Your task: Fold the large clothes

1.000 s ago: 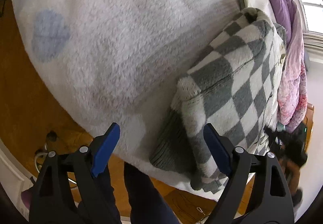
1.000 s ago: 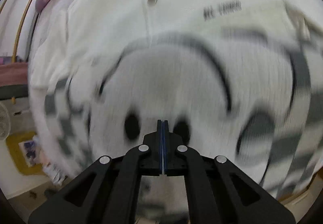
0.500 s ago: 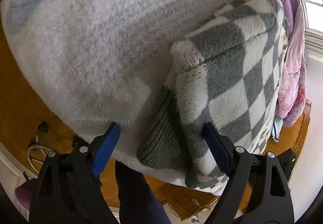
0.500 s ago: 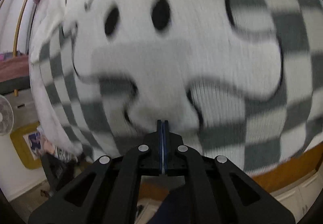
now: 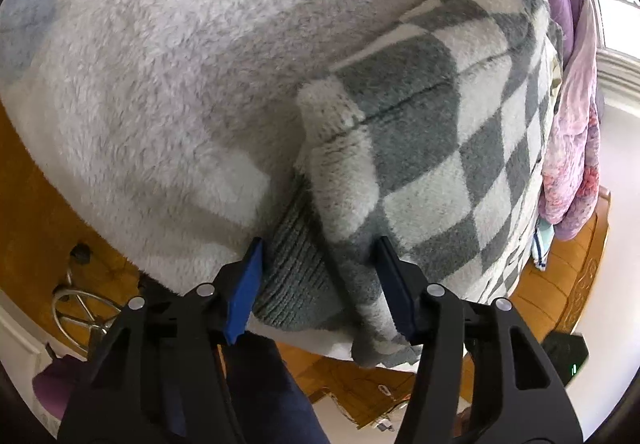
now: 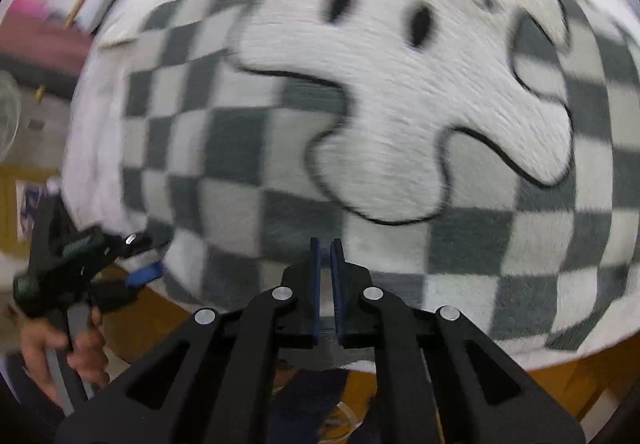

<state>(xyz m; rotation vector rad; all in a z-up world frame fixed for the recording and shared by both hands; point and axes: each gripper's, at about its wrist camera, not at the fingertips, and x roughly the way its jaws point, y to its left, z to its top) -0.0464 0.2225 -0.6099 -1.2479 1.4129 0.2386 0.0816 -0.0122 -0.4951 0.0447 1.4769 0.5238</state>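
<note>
A grey-and-white checkered knit sweater (image 5: 452, 148) lies on a fluffy white blanket (image 5: 180, 56). Its grey ribbed hem corner (image 5: 296, 284) sits between the blue pads of my left gripper (image 5: 320, 276), whose jaws have partly closed around it. In the right wrist view the sweater front (image 6: 360, 132) shows a white cartoon figure with black eyes. My right gripper (image 6: 327, 256) hovers over the sweater's near edge, its jaws a narrow slit apart with nothing between them. The left gripper (image 6: 140, 264) and the hand holding it show at the left.
Pink and purple bedding (image 5: 572, 124) is piled at the right. Wooden floor (image 5: 36, 196) lies below the blanket edge. A metal stand (image 5: 80, 308) sits on the floor at the lower left. A dark trouser leg (image 5: 272, 396) is under the left gripper.
My left gripper moved forward onto the sweater's hem corner and narrowed its jaws around it. My right gripper slid back toward the sweater's near edge and its jaws parted slightly.
</note>
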